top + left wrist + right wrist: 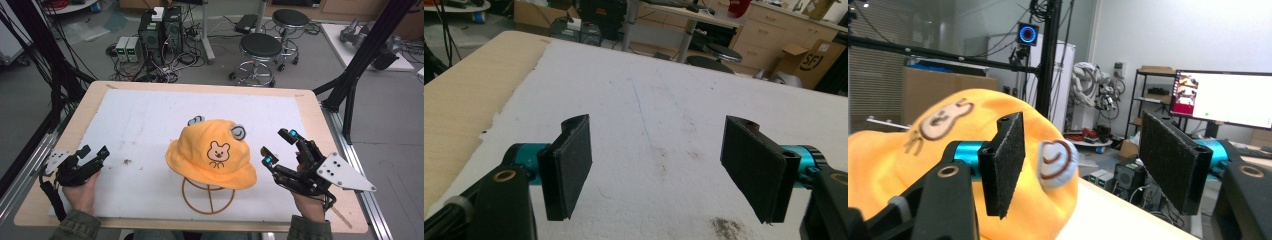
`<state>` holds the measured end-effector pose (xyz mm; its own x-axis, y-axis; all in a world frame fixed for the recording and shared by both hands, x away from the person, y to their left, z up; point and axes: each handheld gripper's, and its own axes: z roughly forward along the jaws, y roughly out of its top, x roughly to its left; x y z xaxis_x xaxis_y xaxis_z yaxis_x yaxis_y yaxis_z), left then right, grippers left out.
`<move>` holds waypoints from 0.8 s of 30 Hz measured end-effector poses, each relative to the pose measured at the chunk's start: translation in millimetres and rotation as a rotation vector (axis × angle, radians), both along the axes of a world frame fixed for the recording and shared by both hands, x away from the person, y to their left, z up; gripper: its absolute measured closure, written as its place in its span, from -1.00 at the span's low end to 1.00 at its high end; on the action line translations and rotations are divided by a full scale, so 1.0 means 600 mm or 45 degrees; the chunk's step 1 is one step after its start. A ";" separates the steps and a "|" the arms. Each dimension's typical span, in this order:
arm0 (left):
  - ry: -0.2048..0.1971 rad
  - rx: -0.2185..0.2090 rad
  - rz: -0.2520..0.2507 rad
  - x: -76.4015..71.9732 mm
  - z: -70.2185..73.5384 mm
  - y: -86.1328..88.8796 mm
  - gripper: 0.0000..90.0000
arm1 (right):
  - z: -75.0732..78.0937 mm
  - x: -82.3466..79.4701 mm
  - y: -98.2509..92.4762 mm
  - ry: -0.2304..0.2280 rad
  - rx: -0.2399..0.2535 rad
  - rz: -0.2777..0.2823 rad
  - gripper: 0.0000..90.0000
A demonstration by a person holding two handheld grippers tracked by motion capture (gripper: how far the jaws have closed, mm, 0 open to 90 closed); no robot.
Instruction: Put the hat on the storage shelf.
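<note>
Grippers flanking yellow hat (pixel 212 152) on bench (pixel 45 185)
Left gripper (pixel 93 157) is resting at nine o'clock, right gripper (pixel 278 146) hovering at three; both jaws are gaping, holding nothing

I see a wooden table (pixel 320 125) across the middle of the high frame, nearly covered by a white mat (pixel 145 125). At lower centre a wire stand (pixel 207 197) sits on the mat, carrying a yellow hat (pixel 212 152). A small dark smudge (pixel 126 161) marks the mat at centre left.
</note>
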<state>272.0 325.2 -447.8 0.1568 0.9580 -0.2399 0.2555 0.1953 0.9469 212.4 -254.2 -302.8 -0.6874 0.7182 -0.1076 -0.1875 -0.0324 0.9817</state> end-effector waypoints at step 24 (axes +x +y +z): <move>-0.002 -0.001 0.002 0.000 0.001 0.001 -0.36 | -0.075 0.043 -0.048 0.178 -0.090 -0.229 -0.27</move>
<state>271.8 325.9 -447.5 0.1558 0.9580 -0.2407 0.2534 0.1967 0.9472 238.2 -282.8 -347.6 -0.5611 0.8244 -0.0746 -0.0457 0.0592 0.9972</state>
